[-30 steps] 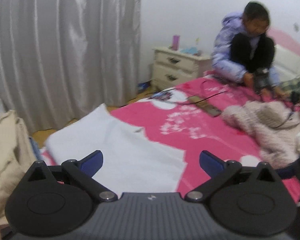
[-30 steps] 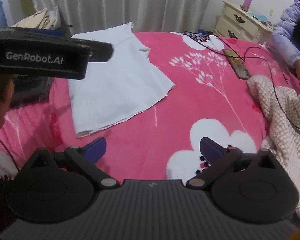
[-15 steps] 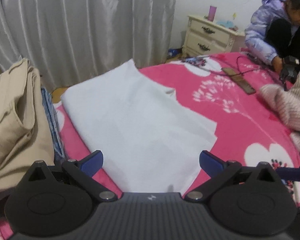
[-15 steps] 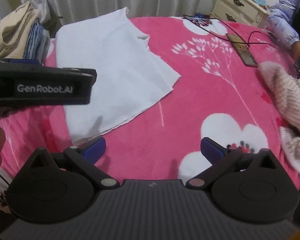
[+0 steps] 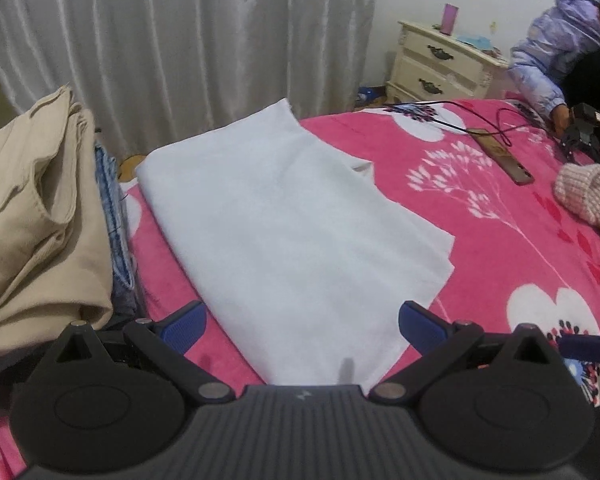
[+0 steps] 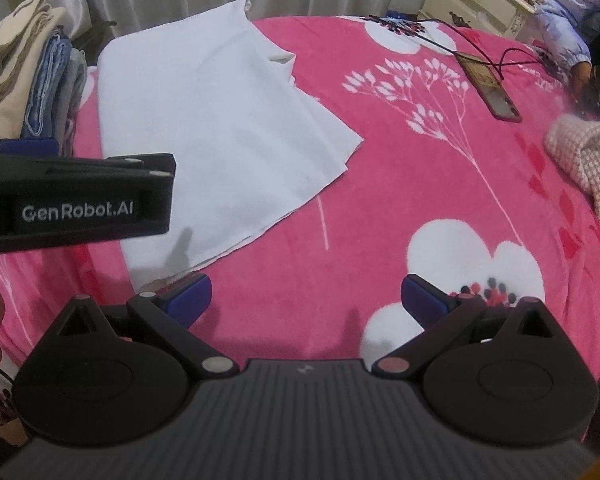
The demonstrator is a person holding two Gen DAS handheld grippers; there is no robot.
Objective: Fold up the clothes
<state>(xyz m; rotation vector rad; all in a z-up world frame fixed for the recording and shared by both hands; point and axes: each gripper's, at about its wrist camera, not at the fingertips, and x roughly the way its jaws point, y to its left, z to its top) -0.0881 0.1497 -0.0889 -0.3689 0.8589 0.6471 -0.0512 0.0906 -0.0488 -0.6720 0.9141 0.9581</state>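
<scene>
A white garment (image 5: 288,216) lies folded flat on the pink flowered blanket (image 5: 492,240); in the right wrist view the same white garment (image 6: 220,120) sits at the upper left. My left gripper (image 5: 302,324) is open and hovers just above the garment's near edge, holding nothing. My right gripper (image 6: 306,298) is open over bare pink blanket (image 6: 380,200), to the right of the garment's near corner. The left gripper's black body (image 6: 76,200) shows side-on at the left of the right wrist view.
A stack of folded clothes, beige on top (image 5: 32,216), stands left of the garment. A knitted pink-white sweater (image 5: 592,196) lies at the right. A phone with a cable (image 5: 508,160) lies on the bed. A person in a lilac jacket (image 5: 556,52) sits beside a cream nightstand (image 5: 440,60).
Both grippers have come down and moved left toward the white garment, which now looms larger. The left view swung from the person toward the garment and clothes stack. Both jaws stayed open.
</scene>
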